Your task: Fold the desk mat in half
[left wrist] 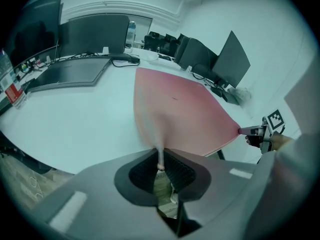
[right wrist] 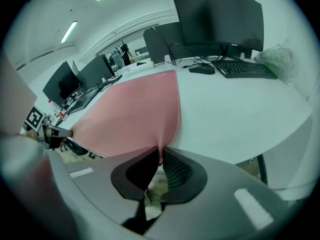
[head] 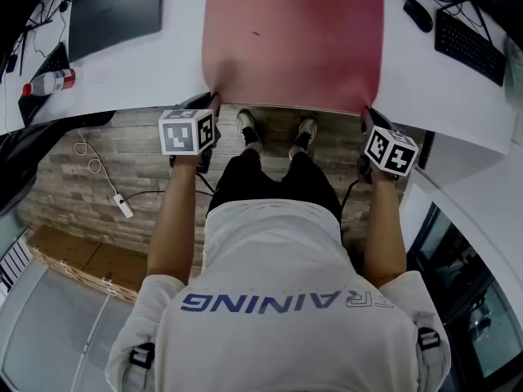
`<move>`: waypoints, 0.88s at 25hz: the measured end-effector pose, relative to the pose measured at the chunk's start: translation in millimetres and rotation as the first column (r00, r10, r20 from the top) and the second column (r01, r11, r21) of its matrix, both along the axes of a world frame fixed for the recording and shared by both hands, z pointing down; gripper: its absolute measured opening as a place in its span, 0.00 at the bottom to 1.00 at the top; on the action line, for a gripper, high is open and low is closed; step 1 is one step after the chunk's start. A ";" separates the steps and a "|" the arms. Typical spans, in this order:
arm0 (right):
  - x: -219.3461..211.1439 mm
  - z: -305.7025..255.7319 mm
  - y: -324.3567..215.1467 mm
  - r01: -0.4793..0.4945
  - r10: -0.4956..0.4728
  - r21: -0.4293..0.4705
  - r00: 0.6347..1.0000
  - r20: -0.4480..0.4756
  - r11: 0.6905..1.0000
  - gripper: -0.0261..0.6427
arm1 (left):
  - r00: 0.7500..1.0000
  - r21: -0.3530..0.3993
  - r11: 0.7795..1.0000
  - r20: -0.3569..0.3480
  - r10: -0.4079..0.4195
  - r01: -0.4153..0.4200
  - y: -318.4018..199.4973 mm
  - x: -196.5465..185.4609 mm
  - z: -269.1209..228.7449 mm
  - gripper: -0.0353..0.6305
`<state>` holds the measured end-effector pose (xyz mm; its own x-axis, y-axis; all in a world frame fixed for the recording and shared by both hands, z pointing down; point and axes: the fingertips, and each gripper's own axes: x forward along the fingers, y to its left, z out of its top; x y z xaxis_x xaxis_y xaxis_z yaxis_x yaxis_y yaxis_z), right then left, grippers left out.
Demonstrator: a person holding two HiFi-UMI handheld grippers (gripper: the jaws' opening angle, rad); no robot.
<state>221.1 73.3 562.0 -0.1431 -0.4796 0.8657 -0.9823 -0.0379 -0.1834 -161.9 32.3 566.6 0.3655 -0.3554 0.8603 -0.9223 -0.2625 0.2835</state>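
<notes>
A pink desk mat (head: 294,39) lies flat on the white desk (head: 155,68), its near edge at the desk's front. My left gripper (head: 214,103) pinches the mat's near left corner; in the left gripper view the pink corner (left wrist: 160,156) sits squeezed between the two dark pads. My right gripper (head: 365,114) is shut on the near right corner (right wrist: 161,151) in the same way. Both near corners are pulled slightly up off the desk. The rest of the mat (left wrist: 185,114) (right wrist: 130,116) stays flat.
A dark laptop or pad (head: 114,11) lies at the back left, a bottle (head: 49,82) near the left edge. A keyboard (head: 470,43) and mouse (head: 417,13) sit at the back right. Monitors (right wrist: 220,14) stand behind. The person's legs and shoes (head: 274,129) are under the desk's front edge.
</notes>
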 end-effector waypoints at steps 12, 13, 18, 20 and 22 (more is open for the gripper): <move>-0.9 -54.3 -26.6 -0.076 0.074 0.126 0.997 0.020 0.989 0.11 | 0.992 0.094 0.996 -0.122 0.019 -0.007 -25.6 6.8 -43.4 0.11; -1.0 -59.4 -30.2 -0.082 0.079 0.139 0.997 0.020 0.987 0.11 | 0.990 0.097 0.995 -0.138 0.017 -0.003 -28.8 6.8 -47.2 0.11; 1.0 -80.4 -42.5 -0.116 0.114 0.186 0.993 0.021 0.976 0.11 | 0.981 0.146 0.989 -0.187 0.040 -0.013 -45.6 10.1 -69.1 0.10; 1.0 -87.9 -48.6 -0.127 0.126 0.209 0.992 0.018 0.969 0.11 | 0.979 0.173 0.985 -0.198 0.053 -0.018 -53.9 10.4 -76.8 0.11; -0.1 -95.2 -55.1 -0.131 0.134 0.234 0.991 0.005 0.963 0.11 | 0.977 0.198 0.980 -0.202 0.066 -0.025 -61.8 10.7 -83.0 0.11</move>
<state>221.0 18.2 466.8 -0.0557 -0.6827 0.7286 -0.9734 -0.1254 -0.1919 -151.2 -29.5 483.6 0.5475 -0.4861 0.6811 -0.8349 -0.3716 0.4060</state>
